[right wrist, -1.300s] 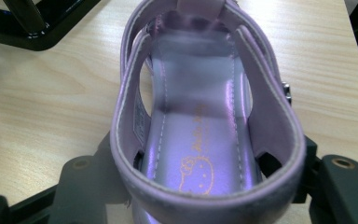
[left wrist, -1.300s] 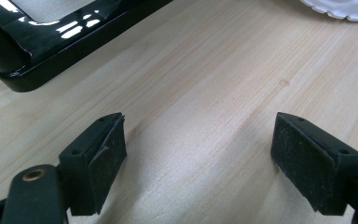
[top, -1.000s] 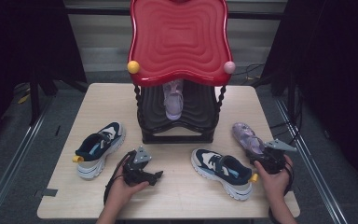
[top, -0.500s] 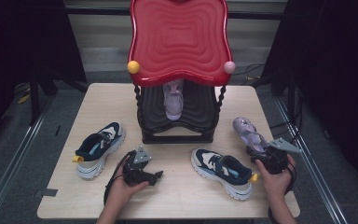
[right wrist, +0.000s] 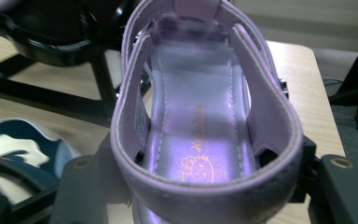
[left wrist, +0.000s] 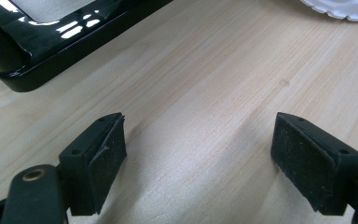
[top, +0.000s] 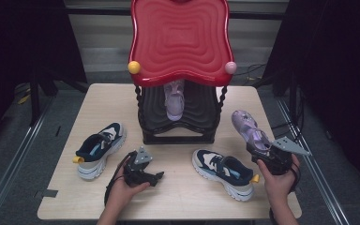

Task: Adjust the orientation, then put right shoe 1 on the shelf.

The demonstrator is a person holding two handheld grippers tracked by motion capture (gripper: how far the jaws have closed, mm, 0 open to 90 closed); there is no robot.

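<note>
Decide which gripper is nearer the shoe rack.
Left. The left gripper lies on the table just in front of the shoe rack; the right gripper, holding the purple sandal, is farther right.

We saw a place that looked like a test room or a lab, not a home. A plain wooden table (top: 122,93) stood on a grey floor (top: 14,140), with black curtains (top: 23,42) on both sides. Metal rails (top: 16,145) ran along the floor, and cables (top: 251,70) lay behind the table. On the table were a black rack (top: 178,117) with a red wavy top (top: 180,40) and some shoes, set like a prepared exercise.
</note>
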